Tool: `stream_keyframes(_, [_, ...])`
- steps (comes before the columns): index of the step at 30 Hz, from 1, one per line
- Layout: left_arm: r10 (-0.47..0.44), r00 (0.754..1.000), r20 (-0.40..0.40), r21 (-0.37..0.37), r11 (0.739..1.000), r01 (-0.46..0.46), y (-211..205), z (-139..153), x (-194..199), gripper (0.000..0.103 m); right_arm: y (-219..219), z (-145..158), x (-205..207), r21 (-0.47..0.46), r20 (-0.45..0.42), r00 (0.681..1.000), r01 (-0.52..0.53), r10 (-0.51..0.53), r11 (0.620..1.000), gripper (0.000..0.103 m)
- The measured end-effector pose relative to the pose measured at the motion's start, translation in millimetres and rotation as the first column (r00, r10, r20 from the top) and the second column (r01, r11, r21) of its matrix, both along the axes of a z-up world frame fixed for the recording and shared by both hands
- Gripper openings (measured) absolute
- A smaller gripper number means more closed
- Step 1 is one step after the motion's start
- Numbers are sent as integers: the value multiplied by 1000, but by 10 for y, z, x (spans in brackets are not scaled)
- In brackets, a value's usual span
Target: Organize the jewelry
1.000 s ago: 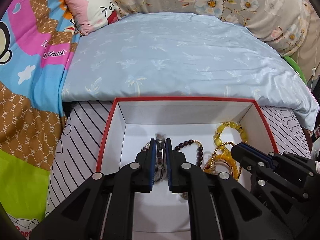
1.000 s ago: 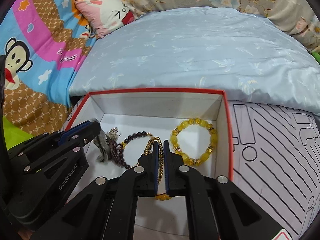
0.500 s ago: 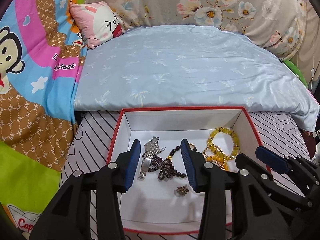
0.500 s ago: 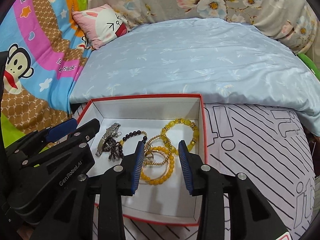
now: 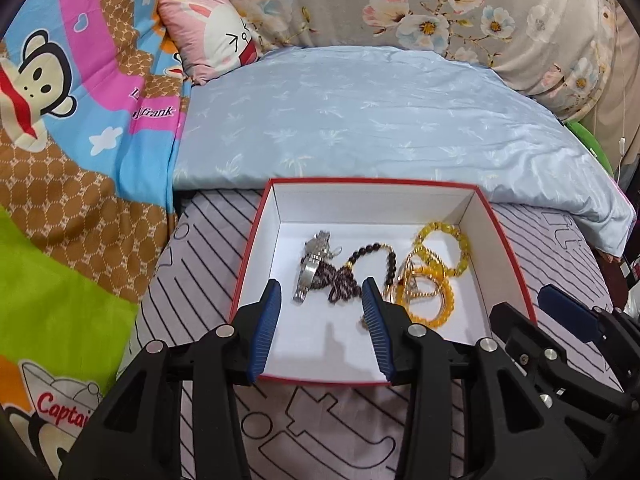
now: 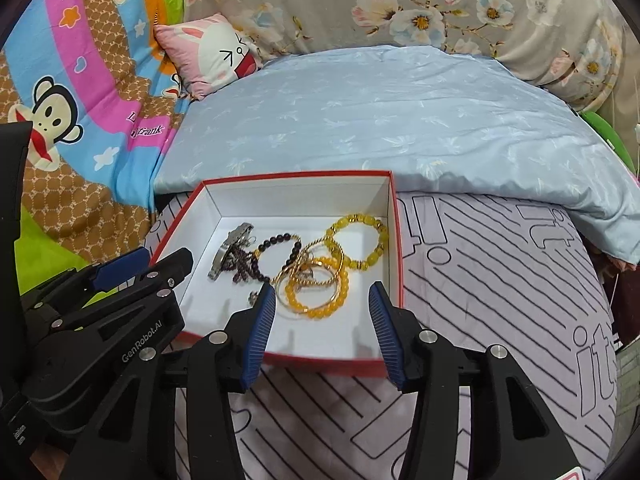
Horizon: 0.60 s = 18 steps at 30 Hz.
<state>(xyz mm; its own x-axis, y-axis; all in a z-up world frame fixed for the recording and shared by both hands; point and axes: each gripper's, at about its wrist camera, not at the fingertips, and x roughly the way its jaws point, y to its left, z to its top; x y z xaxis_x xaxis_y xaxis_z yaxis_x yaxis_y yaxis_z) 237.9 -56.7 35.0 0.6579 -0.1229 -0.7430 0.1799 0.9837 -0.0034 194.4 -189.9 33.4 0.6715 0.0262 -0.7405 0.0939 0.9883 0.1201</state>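
Your left gripper (image 5: 322, 322): jaws apart, nothing between the pads, held over the near edge of the box (image 5: 256, 248). Its blue pads (image 5: 266, 328) frame the watch and the dark beads in the left wrist view without touching them

Your right gripper (image 6: 322, 326): jaws opening, nothing between them, likewise over the near edge of the box (image 6: 394, 248); seen in the left wrist view as a black frame with a blue pad at lower right (image 5: 568, 316)

Box: shallow, red rim, white inside, resting on the striped sheet (image 5: 200, 272), just in front of the pale blue quilt (image 5: 360, 112)

Contents, all lying loose on the box floor:
- watch (image 5: 312, 266), silver metal band, at the left of the pile
- dark bead bracelet (image 5: 372, 260), brown-purple, with a tassel (image 5: 342, 284) tangled against the watch
- small charm (image 6: 253, 297), near the front, detail too small to tell
- yellow bead bracelet (image 6: 360, 240), a round loop at the right, near the right wall
- orange bead bracelet (image 6: 316, 300), nearest the front, overlapping the gold one
- gold chain bracelet (image 6: 308, 268), coiled between the dark beads and the yellow loop

Surroundings: cartoon monkey blanket (image 5: 72, 128) at the left, pink rabbit pillow (image 5: 212, 36) behind it, floral fabric (image 5: 440, 8) across the back
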Motion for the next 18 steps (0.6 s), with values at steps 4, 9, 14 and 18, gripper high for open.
stream_keyframes(4, [8, 1000, -19, -3, 1000, -8, 27, -55, -121, 41, 32, -42, -125, 9, -11, 1000, 1, -1, 1000, 52])
stream_keyframes(9, [21, 999, -35, -12, 1000, -22, 87, -88, -216, 42, 67, -81, -223, 6, -27, 1000, 7, -7, 1000, 56])
stream_keyframes(14, [34, 999, -43, -15, 999, -35, 137, -103, -295, 48, 92, -100, -295, 1, -35, 999, 20, -20, 1000, 58])
stream_keyframes(18, [41, 998, -49, -12, 999, -42, 168, -121, -342, 50, 122, -92, -345, -17, -31, 999, 29, -30, 999, 60])
